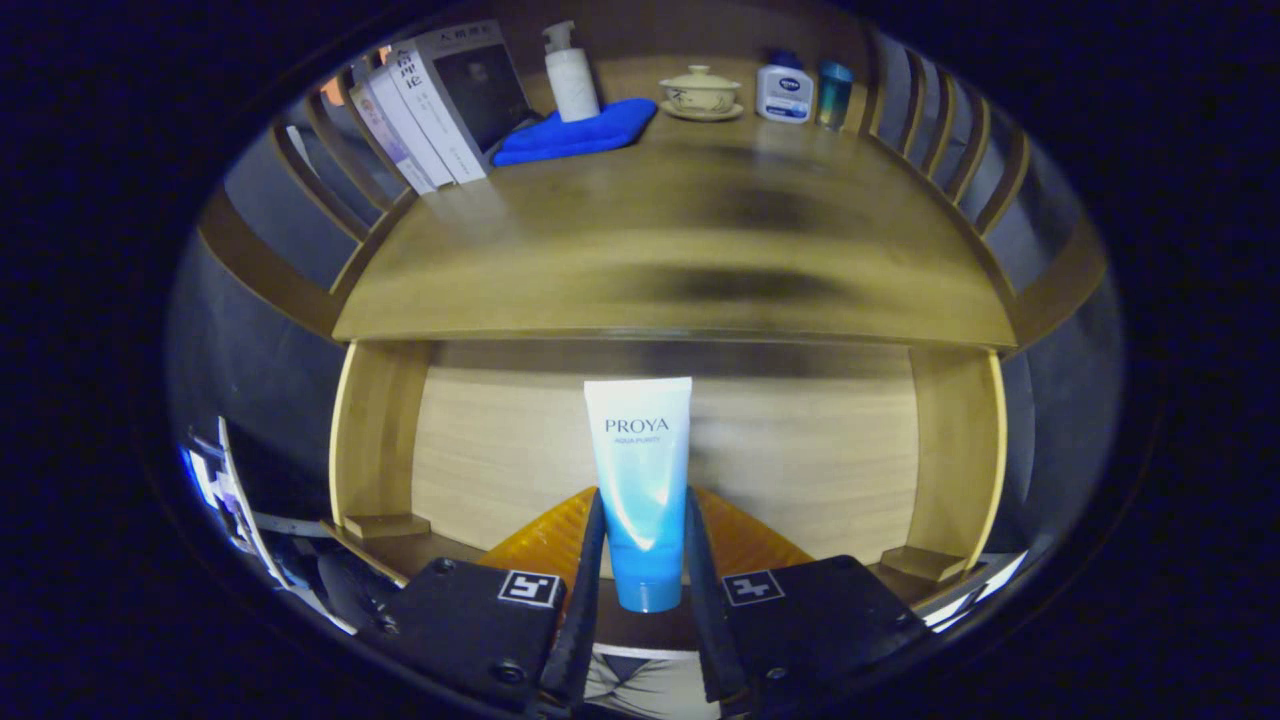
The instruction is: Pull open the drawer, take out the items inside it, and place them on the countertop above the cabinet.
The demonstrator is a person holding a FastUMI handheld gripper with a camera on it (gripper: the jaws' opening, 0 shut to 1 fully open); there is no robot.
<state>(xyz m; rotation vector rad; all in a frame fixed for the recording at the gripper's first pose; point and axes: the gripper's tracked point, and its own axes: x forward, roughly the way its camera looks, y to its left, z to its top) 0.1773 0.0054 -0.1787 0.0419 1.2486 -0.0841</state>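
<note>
We see our tongs (640, 585): black | two slim dark fingers (583, 590) | blocky housings with screws | square black-and-white marker on each, at 7 and 5 o'clock

1. Home-like booth set: wooden cabinet (670, 270) with slatted side rails.
2. Countertop holds household goods: leaning books (440, 100), pump bottle (570, 72), folded blue cloth (575, 133), lidded ceramic teacup on its saucer (700, 92), lotion bottle (783, 90).
3. Black cloth wall behind.

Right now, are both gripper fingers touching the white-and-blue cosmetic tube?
Touching. The gripper view shows both fingers pressed against the sides of the white-and-blue cosmetic tube, with no gap on either side.
</note>
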